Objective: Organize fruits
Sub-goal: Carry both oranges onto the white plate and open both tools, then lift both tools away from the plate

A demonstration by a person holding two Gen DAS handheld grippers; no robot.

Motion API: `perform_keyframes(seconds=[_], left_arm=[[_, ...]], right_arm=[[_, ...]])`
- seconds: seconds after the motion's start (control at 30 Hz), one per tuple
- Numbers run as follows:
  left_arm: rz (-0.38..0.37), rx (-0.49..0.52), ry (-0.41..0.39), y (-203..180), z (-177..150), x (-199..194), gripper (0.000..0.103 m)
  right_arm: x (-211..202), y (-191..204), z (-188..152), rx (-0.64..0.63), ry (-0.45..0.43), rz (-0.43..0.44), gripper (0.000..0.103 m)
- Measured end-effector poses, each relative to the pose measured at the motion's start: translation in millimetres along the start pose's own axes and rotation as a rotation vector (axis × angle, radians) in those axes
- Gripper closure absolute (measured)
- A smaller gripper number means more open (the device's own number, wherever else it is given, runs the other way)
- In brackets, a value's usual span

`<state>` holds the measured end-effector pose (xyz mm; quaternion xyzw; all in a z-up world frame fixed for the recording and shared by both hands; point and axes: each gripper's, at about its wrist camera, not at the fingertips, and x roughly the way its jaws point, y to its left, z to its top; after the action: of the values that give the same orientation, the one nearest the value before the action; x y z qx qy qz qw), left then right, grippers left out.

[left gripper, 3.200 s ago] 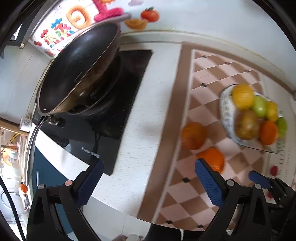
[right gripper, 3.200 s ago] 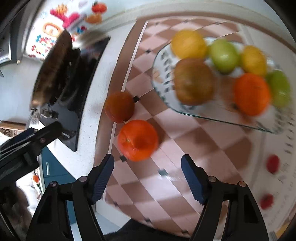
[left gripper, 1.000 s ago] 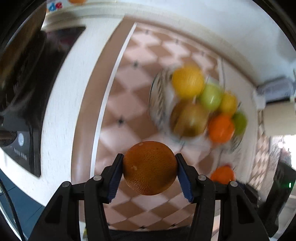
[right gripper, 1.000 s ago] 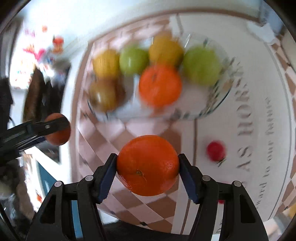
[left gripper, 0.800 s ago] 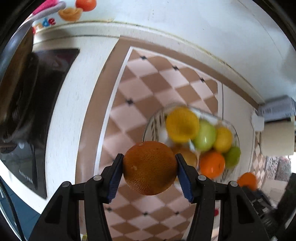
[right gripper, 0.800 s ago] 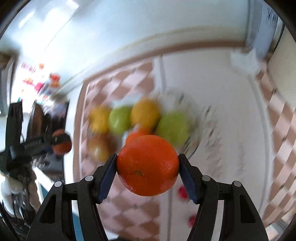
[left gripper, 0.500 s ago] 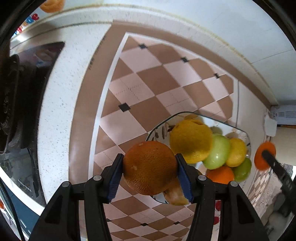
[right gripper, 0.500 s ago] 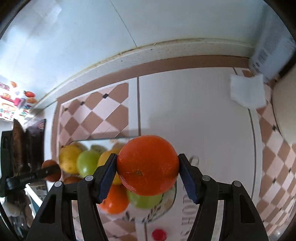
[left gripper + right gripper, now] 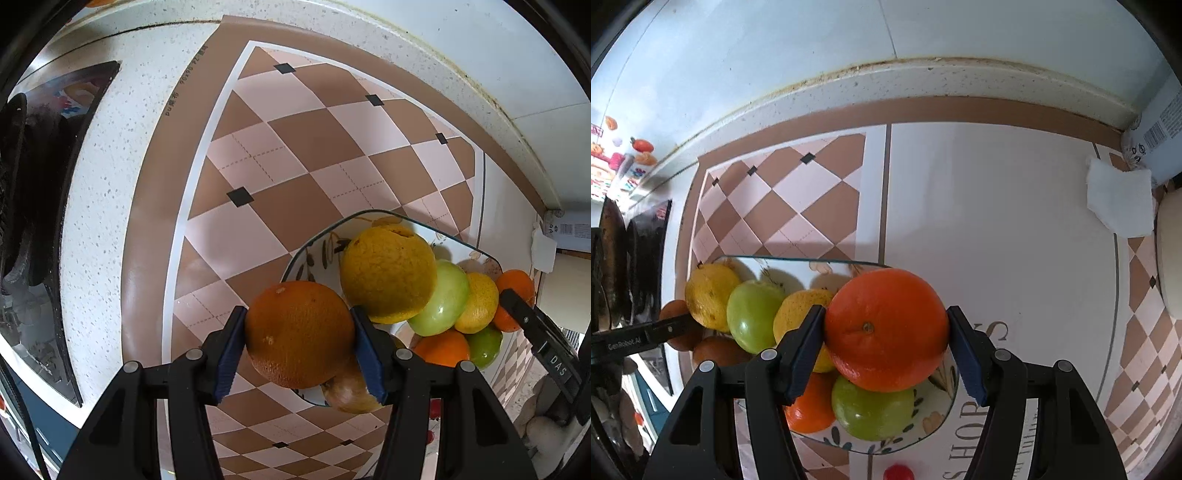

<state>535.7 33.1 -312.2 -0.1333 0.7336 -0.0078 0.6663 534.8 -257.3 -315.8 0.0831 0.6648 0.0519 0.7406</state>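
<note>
Both my grippers have come up over the glass fruit plate (image 9: 945, 417) since a moment ago. My left gripper (image 9: 300, 350) squeezes a dark orange (image 9: 299, 334) above the plate's near edge. My right gripper (image 9: 886, 341) squeezes a bright orange (image 9: 886, 328); only its view shows the bare white mat (image 9: 990, 229) beyond the plate.

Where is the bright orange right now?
In the right wrist view, the bright orange sits clamped in the right gripper, held above the fruit plate over a green apple.
</note>
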Motion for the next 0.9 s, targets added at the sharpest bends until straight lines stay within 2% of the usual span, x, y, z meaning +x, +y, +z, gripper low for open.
perform_keyframes(seconds=[0.1,0.17,0.23,0.27,0.3,0.4,0.5,0.57,0.73,0.9], left_arm=[[-0.015,-0.010,0.015,-2,-2,5,0.049],[-0.023,-0.013,0.022,-2,-4,6,0.049],[-0.014,-0.008,0.014,-2,-5,6,0.036],[-0.013,-0.007,0.007,-2,-5,4,0.022],[-0.019,-0.006,0.002,-2,-5,2,0.013],[-0.011,0.000,-0.007,-2,-5,-5,0.013],[0.009,0.016,-0.027,0,-11,-14,0.013],[0.032,0.036,-0.047,-2,-18,-23,0.013],[0.139,0.084,-0.158,-8,-43,-46,0.013],[0.184,0.129,-0.227,-15,-74,-59,0.013]], right_arm=[[5,-8,2,0.042,0.041,0.025,0.034],[6,-12,1,0.065,0.049,0.044,0.029],[5,-14,0,0.074,0.048,0.042,0.023],[4,-14,-1,0.080,0.048,0.046,0.023],[4,-15,-2,0.086,0.050,0.048,0.022],[0,-13,-5,0.090,0.048,0.041,0.014],[-9,-9,-11,0.079,0.034,0.021,0.013],[-16,-2,-17,0.065,0.019,-0.010,0.008],[-39,17,-44,0.030,-0.030,-0.108,0.008],[-55,26,-77,0.021,-0.057,-0.132,0.008]])
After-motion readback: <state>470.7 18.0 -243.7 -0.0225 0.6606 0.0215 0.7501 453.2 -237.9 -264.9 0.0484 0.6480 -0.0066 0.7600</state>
